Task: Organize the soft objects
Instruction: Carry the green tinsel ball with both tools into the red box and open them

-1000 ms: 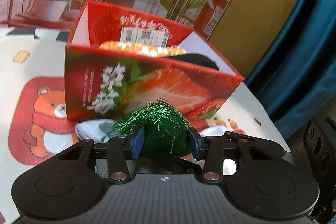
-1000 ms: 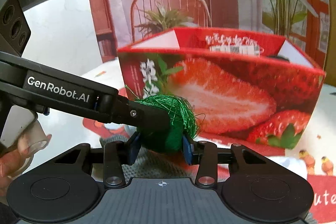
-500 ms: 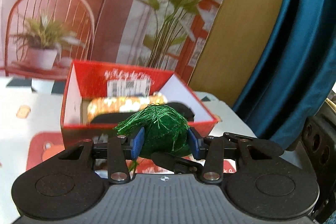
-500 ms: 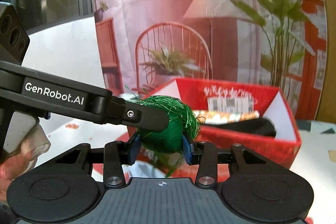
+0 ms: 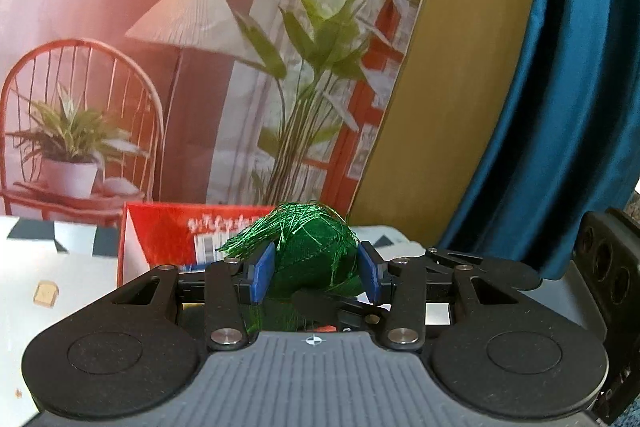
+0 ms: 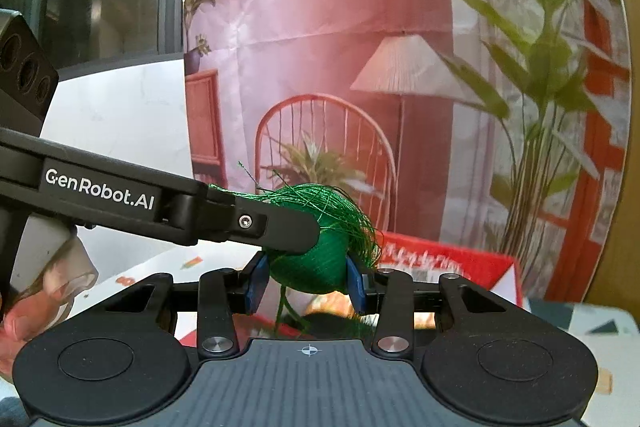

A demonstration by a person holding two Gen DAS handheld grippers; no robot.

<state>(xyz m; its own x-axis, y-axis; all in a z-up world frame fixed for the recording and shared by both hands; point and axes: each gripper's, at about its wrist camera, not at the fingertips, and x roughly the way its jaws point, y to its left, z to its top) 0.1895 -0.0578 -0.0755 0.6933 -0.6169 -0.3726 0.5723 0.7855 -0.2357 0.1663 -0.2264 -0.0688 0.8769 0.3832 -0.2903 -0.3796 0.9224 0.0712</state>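
Printed backdrop (image 5: 160, 7) behind red box (image 5: 160, 239). Both grippers, left (image 5: 316, 273) and right (image 6: 306, 277), pinch 1 green ball (image 5: 312, 259), likely steadying it above the box for dropping in.

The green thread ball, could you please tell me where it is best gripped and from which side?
Grip the green thread ball across its firm round middle, pads on opposite flanks, as the left gripper and right gripper both do. Avoid the loose frayed tuft, which would likely slip or unravel.
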